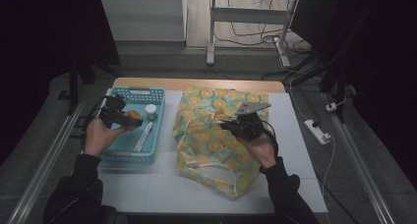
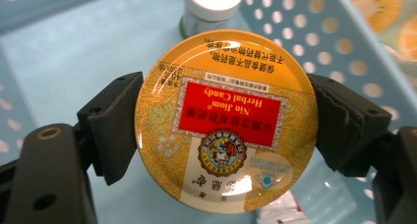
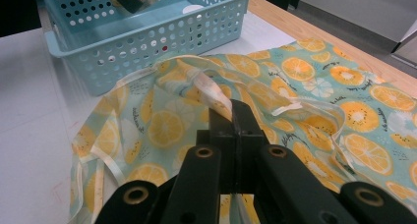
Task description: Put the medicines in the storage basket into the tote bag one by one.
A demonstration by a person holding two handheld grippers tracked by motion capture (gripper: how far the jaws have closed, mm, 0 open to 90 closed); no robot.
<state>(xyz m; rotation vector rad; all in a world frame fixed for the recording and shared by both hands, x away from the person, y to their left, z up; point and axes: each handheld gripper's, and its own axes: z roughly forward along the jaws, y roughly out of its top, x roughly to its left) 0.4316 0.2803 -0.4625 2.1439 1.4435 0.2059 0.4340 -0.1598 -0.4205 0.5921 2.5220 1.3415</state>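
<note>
A: Candy tin [image 2: 225, 121], round, yellow with a red label: where is it seen?

B: Clamped edge to edge by the left gripper [image 2: 223, 123], held above the blue basket [image 1: 114, 155]. A white-capped bottle [image 2: 212, 5] is seen just beyond the tin, inside the basket.

A: And the tin from the high view?

B: The tin [image 1: 133, 115] is noted over the basket's middle, at the left gripper [image 1: 129, 120].

A: Right gripper [image 3: 231, 117]?

B: Jaws closed tight, the rim of the orange-print bag [image 3: 305, 81] pinched and lifted. The bag is spread beside the basket on the table [image 1: 295, 150].
</note>
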